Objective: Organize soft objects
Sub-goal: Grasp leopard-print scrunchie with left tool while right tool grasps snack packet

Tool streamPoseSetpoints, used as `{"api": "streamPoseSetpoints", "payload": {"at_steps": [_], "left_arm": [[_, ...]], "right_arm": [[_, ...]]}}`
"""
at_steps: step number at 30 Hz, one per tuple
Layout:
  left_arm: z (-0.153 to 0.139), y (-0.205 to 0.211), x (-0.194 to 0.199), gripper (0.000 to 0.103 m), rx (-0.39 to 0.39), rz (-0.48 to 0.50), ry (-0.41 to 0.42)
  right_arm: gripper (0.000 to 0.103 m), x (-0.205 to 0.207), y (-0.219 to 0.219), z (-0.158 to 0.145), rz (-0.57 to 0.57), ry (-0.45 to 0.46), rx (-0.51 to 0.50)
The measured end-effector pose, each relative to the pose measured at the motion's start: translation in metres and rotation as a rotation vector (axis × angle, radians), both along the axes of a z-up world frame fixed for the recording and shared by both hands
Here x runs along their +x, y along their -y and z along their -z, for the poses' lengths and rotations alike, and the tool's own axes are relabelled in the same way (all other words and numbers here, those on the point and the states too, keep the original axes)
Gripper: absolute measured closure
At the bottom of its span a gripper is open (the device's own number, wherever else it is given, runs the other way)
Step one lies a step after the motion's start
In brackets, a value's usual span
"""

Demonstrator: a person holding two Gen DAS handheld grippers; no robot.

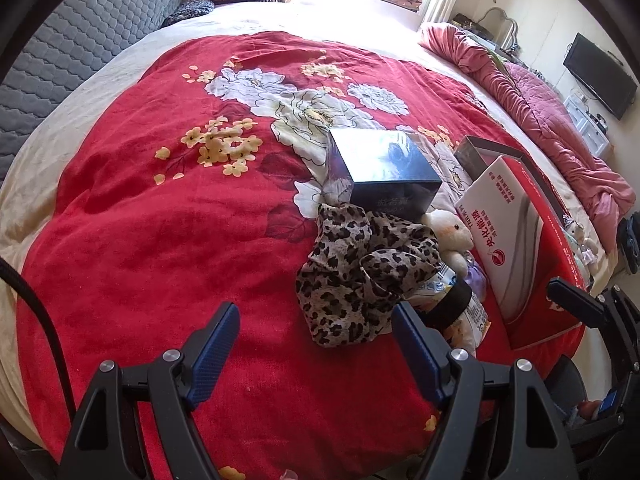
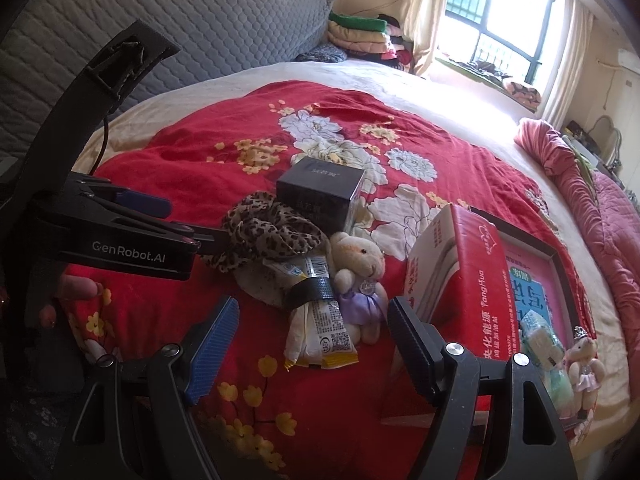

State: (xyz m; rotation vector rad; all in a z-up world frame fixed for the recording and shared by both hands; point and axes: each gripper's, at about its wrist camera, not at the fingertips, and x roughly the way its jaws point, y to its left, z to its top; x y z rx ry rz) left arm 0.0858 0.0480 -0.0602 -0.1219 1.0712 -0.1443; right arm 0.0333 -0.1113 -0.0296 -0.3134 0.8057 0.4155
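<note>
Leopard-print cloth (image 1: pixel 360 276) lies crumpled on the red floral blanket (image 1: pixel 160 220), just in front of the dark box (image 1: pixel 384 168), touching the small teddy bear (image 1: pixel 450 232). Left gripper (image 1: pixel 316 344) and right gripper (image 2: pixel 312 340) both hold their fingers spread, empty.

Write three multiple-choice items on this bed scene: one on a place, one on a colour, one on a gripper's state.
1. Where is the leopard-print cloth?
A) inside the red box
B) on the red blanket, in front of the dark box
C) on the windowsill

2. What colour is the small bear's dress?
A) green
B) black
C) purple

3. How does the right gripper stand?
A) open, holding nothing
B) shut on the bear
C) shut on the snack packet

Key: B, it lies on the red blanket before the dark box; C, lilac fabric shows; A, its fingers stand apart.
</note>
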Motion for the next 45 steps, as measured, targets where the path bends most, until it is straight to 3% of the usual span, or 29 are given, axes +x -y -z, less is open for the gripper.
{"api": "streamPoseSetpoints", "payload": {"at_steps": [8, 16, 25, 30, 32, 38, 45], "left_arm": [[0.013, 0.011, 0.016, 0.025, 0.021, 0.044, -0.001], [0.026, 0.008, 0.027, 0.025, -0.013, 0.055, -0.022], [0.029, 0.005, 0.030, 0.026, -0.032, 0.065, -0.011], [0.033, 0.003, 0.034, 0.036, -0.057, 0.071, -0.016], [0.034, 0.002, 0.035, 0.040, -0.069, 0.076, -0.017], [0.035, 0.005, 0.034, 0.046, -0.060, 0.088, -0.019], [0.037, 0.002, 0.035, 0.056, -0.104, 0.085, -0.027]], "right_arm": [[0.025, 0.011, -0.008, 0.024, 0.010, -0.041, -0.033], [0.025, 0.028, -0.017, 0.041, 0.044, -0.040, -0.089], [0.025, 0.042, -0.018, 0.052, 0.035, -0.067, -0.084], [0.051, 0.048, -0.020, 0.061, 0.021, -0.092, -0.108], [0.056, 0.049, -0.021, 0.064, 0.013, -0.090, -0.115], [0.060, 0.041, -0.018, 0.057, -0.017, -0.161, -0.009], [0.060, 0.048, -0.025, 0.069, -0.026, -0.187, -0.028]]}}
